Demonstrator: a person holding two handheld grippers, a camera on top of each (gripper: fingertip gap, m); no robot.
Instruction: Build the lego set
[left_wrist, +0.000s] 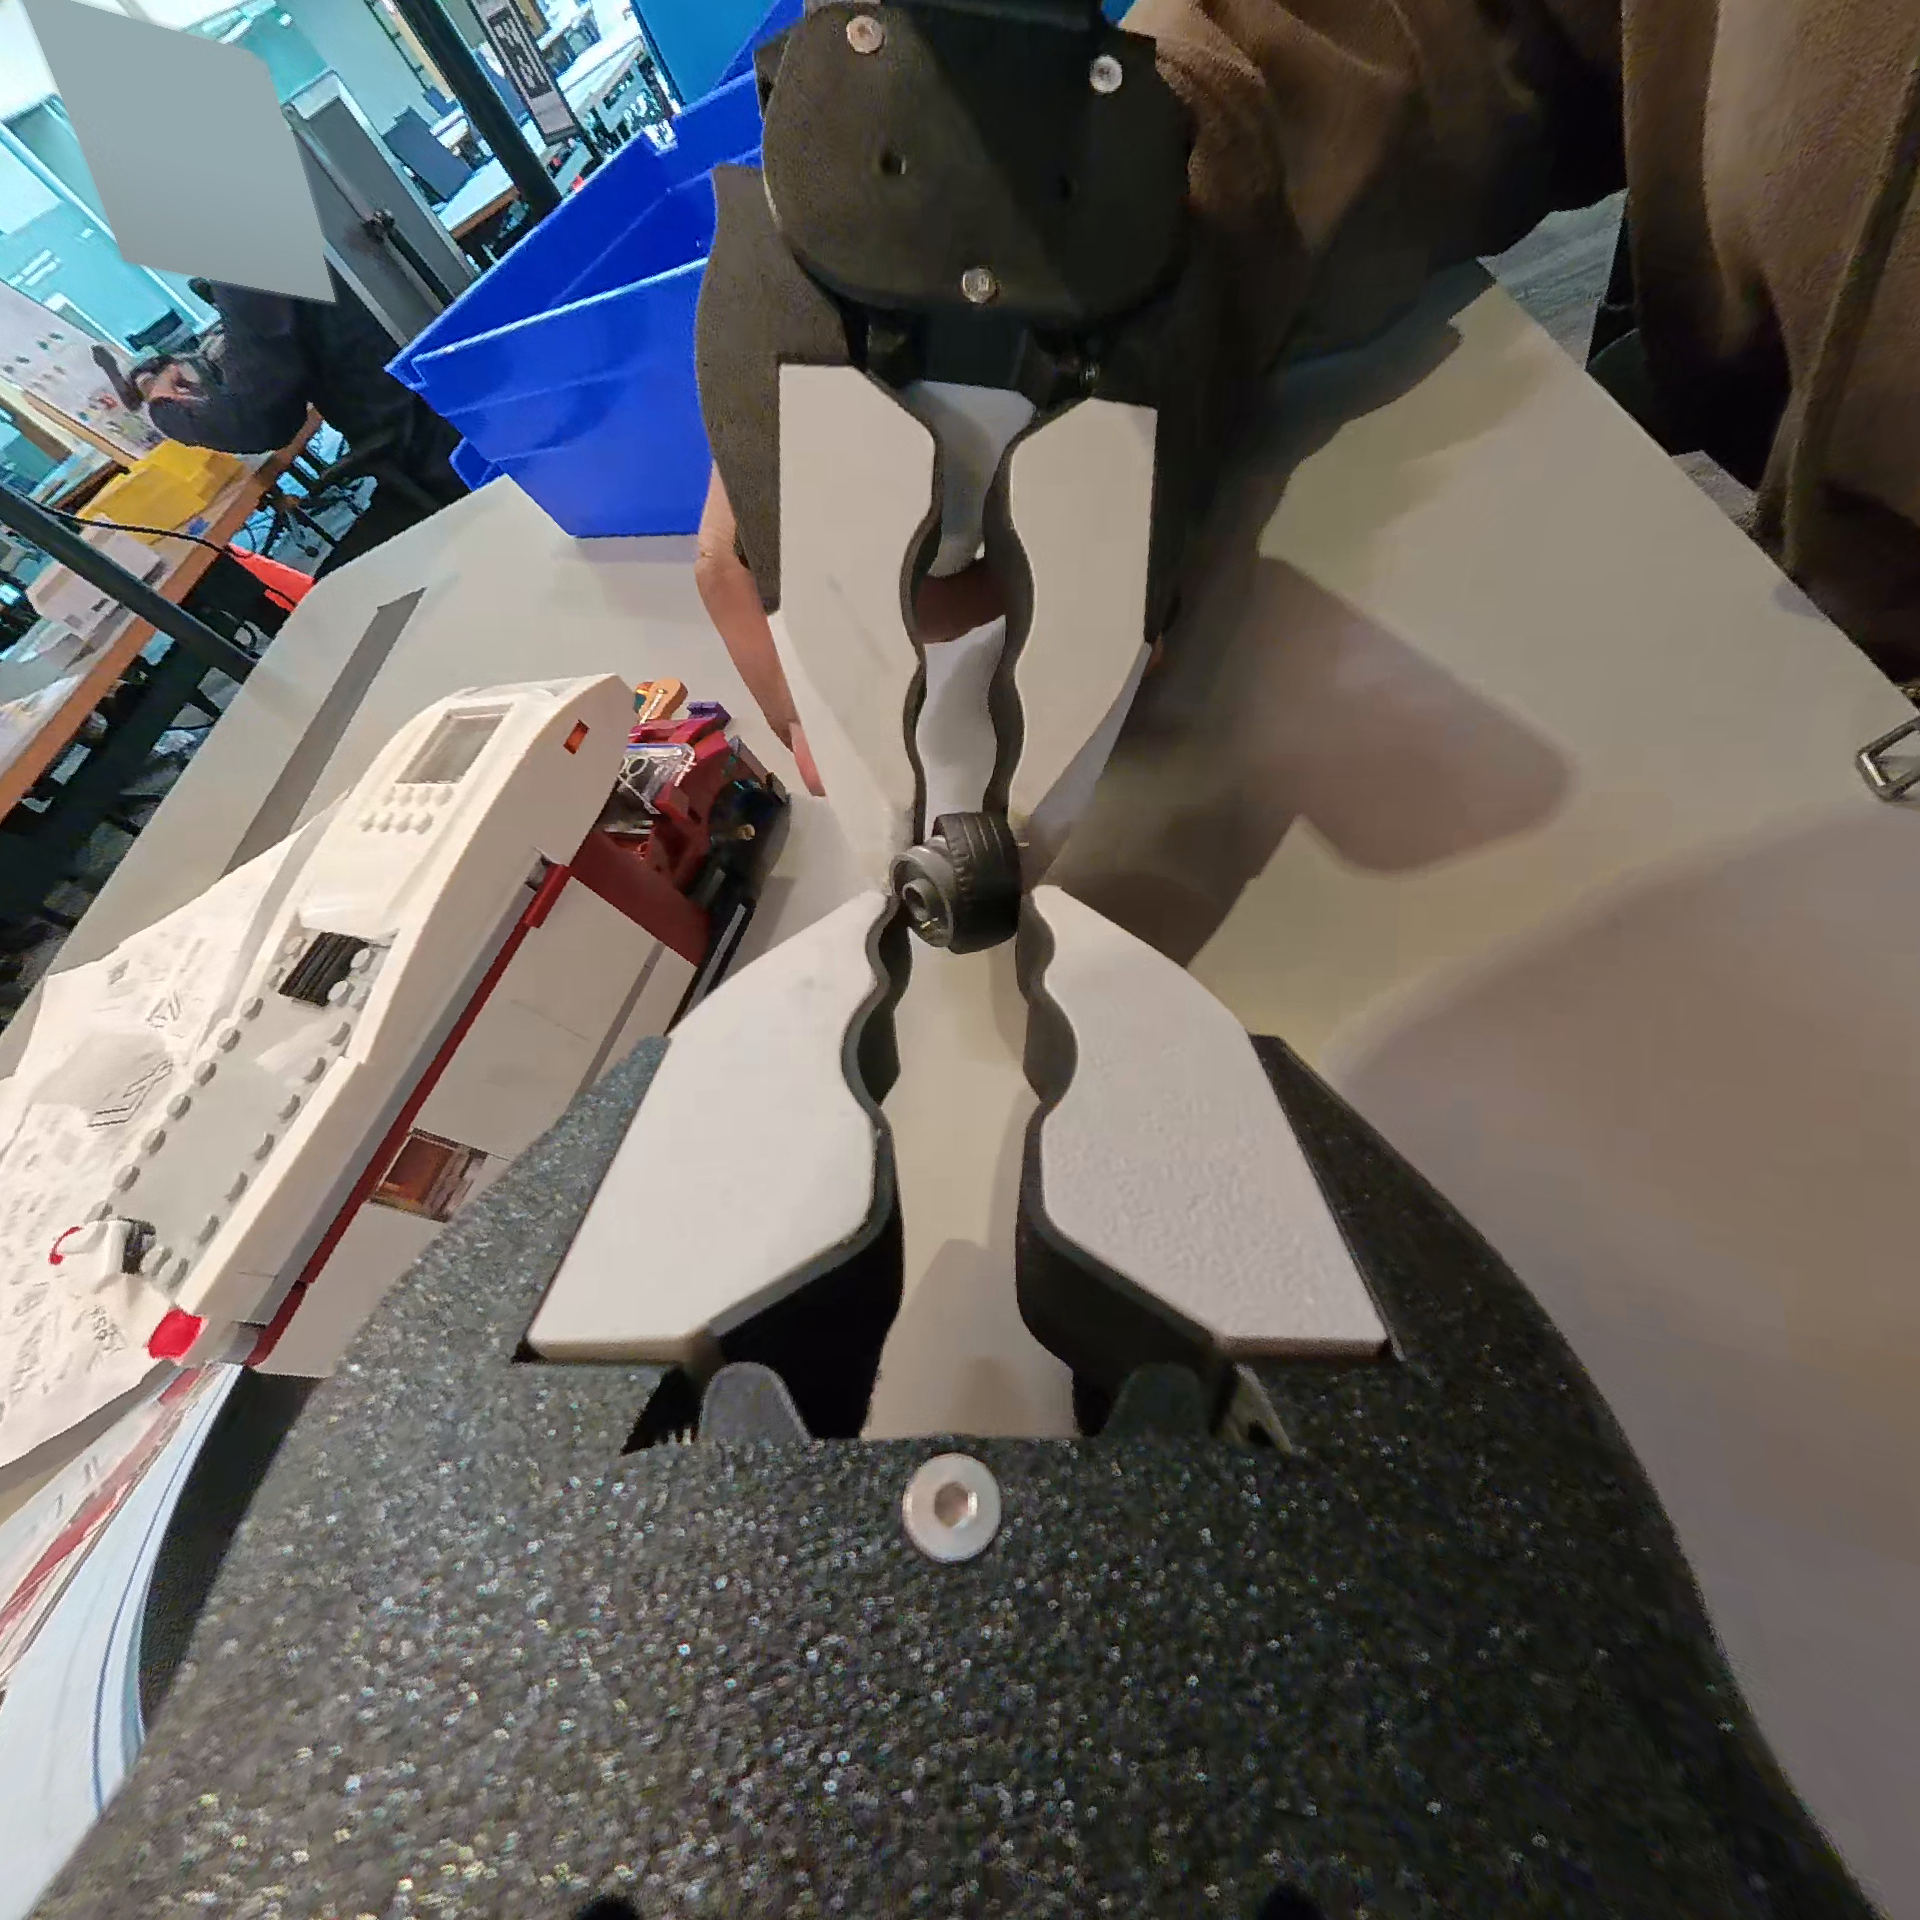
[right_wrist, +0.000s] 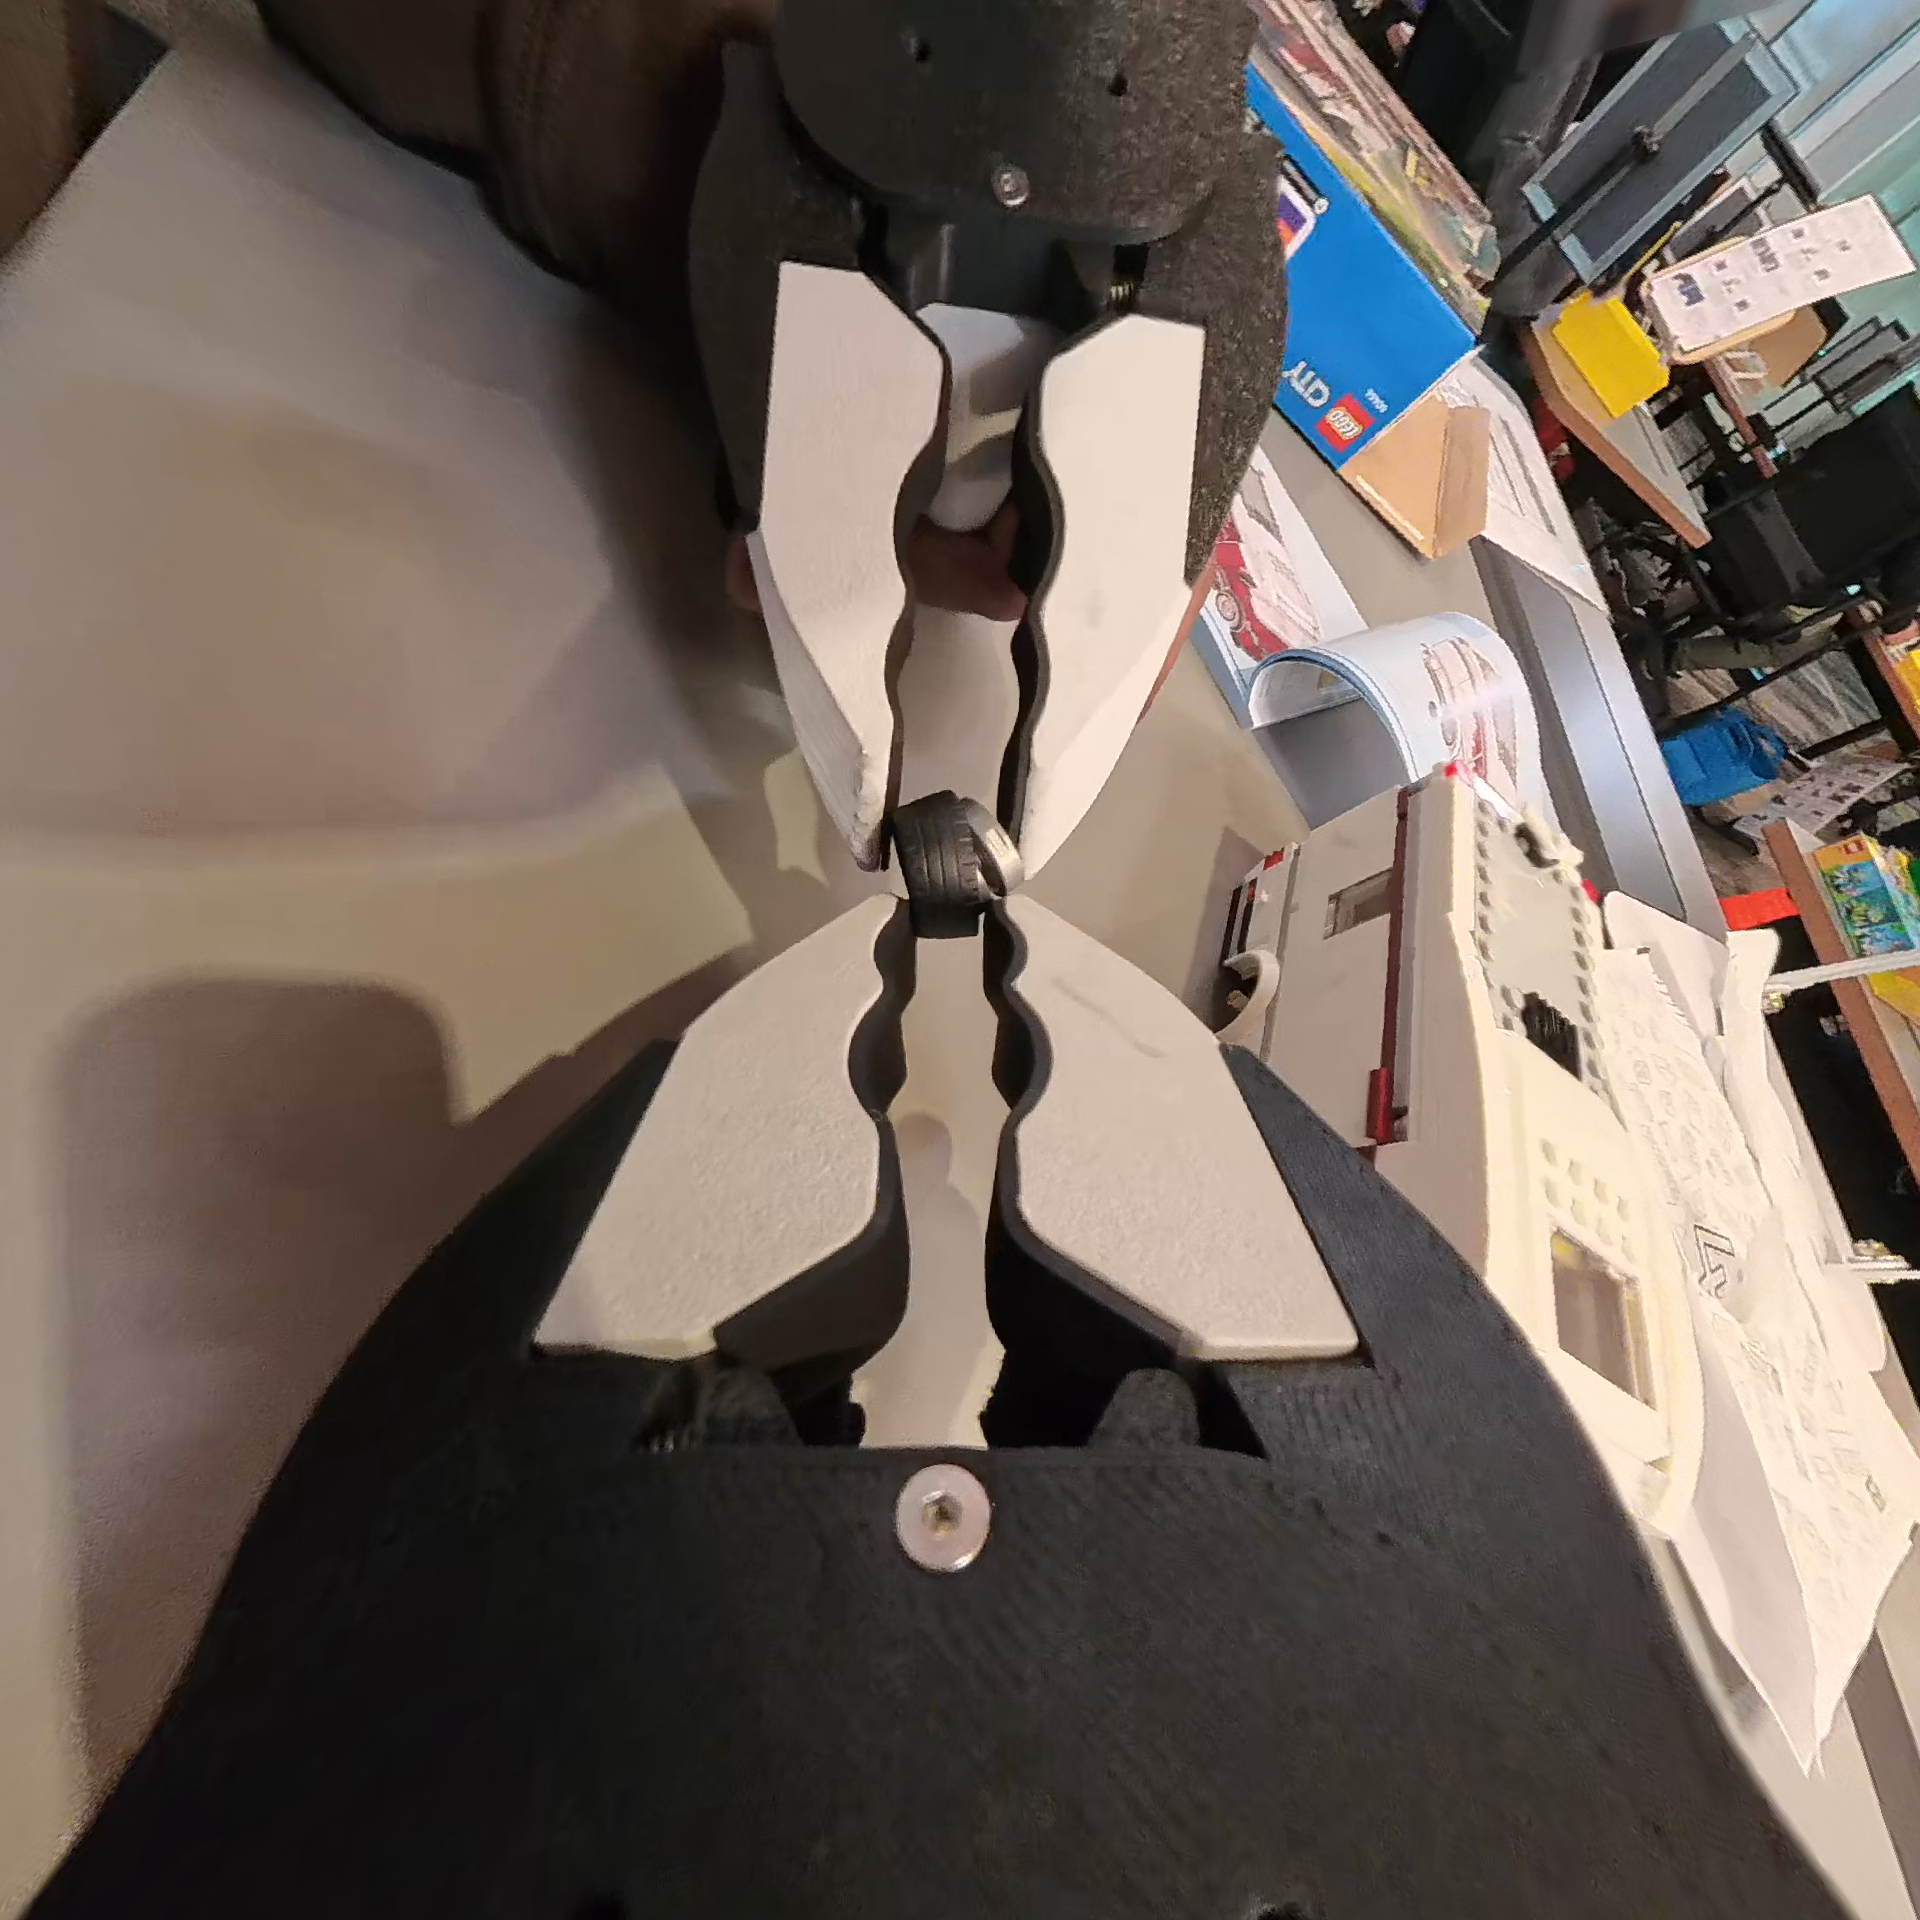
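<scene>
- Printed paper sheets (left_wrist: 94, 1091): far left of the left wrist view, lying crumpled under the model. They are loose and would likely catch if swept.
- Brick-built model (left_wrist: 416, 987): white shell with dark red trim, lying on the table just left of the left gripper's body. Its open end shows mixed small parts. It closes off the room on that side.
- Blue bins (left_wrist: 582, 343): stacked at the far table edge, well apart from the claws.
- Left gripper (left_wrist: 961, 920): clenched on the wheel at the very fingertips, one pad against the grey hub face and the other against the tyre's far side.
- Wheel (left_wrist: 961, 883): small, with a black tyre on a grey hub. It is held above the table at the centre, where the two claws meet tip to tip.
- Right gripper (right_wrist: 945, 920): comes in from the opposite side, nose to nose with the left. Its tips are closed on the black tyre of the same wheel.
- Handling note, as a judgement: both holds sit at the extreme tips, so there is little margin. Keeping the two claws in line with steady pressure would guard against the wheel twisting out.
- Table (left_wrist: 1558, 1039): pale grey and bare to the right of the claws. This looks like the freest side for moving, with the edge farther right.
- Metal clip (left_wrist: 1886, 758): small, at the right border near that edge.
</scene>
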